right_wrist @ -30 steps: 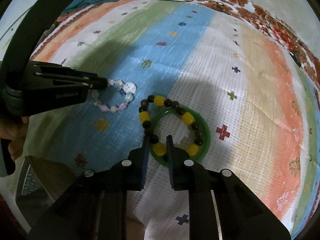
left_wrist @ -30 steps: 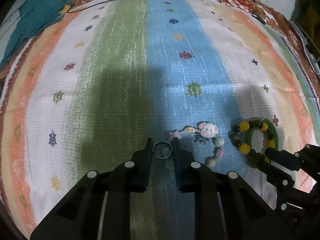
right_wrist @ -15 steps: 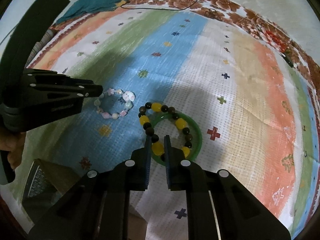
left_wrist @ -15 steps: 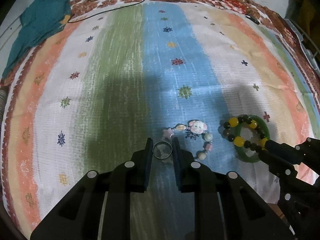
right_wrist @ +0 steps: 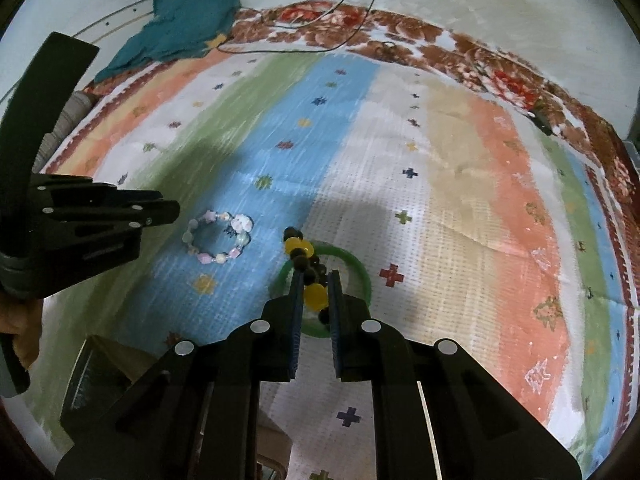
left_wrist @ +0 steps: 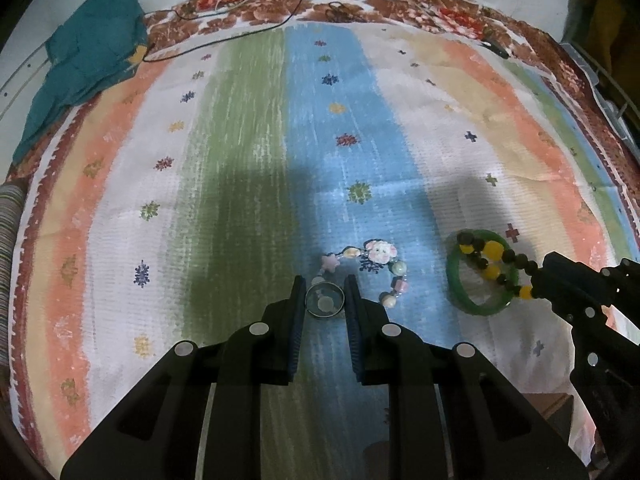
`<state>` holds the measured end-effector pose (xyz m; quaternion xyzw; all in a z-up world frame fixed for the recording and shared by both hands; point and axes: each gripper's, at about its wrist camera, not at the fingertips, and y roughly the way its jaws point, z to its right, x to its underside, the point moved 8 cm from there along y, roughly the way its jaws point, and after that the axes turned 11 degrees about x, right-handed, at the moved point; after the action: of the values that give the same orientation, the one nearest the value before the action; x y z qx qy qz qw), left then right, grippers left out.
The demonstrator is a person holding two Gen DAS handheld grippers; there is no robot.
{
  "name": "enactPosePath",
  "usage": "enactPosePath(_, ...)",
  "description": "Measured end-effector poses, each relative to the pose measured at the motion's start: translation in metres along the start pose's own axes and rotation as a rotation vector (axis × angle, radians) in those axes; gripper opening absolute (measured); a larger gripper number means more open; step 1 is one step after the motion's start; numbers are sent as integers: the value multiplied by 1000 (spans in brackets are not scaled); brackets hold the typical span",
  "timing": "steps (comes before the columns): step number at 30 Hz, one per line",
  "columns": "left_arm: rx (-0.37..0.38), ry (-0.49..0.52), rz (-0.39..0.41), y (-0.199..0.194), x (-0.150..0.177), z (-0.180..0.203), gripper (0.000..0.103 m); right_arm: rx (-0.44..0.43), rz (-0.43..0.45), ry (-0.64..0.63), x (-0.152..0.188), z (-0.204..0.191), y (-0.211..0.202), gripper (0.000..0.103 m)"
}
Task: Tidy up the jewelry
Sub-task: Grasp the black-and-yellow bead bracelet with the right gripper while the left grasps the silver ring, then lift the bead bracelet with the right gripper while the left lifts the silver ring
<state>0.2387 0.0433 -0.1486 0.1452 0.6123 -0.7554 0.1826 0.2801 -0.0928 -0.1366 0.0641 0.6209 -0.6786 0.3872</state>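
Observation:
My left gripper [left_wrist: 324, 294] is shut on a small metal ring [left_wrist: 324, 300] and holds it above the striped cloth. A pastel bead bracelet [left_wrist: 380, 268] with a pink flower charm lies just ahead of it, and also shows in the right wrist view [right_wrist: 218, 238]. My right gripper [right_wrist: 314, 286] is shut on a yellow and dark bead bracelet [right_wrist: 310, 294] and lifts it so that it hangs stretched. A green bangle [right_wrist: 362, 276] lies on the cloth under it. In the left wrist view the right gripper [left_wrist: 538, 284] holds the bead bracelet [left_wrist: 494, 258] over the bangle [left_wrist: 468, 300].
A striped, flower-bordered cloth [left_wrist: 248, 152] covers the surface. A teal cloth [left_wrist: 88, 60] lies at the far left with a black cable [left_wrist: 240, 32] beside it. A dark box [right_wrist: 94, 380] sits at the near left in the right wrist view.
My right gripper has closed on the yellow and dark bead bracelet and raised it off the green bangle. My left gripper has risen with the ring still in it.

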Motion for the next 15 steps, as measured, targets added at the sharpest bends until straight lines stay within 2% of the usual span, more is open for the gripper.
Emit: enactPosePath(15,1,21,77,-42,-1,13,19,75,69,100,-2,25,-27,13)
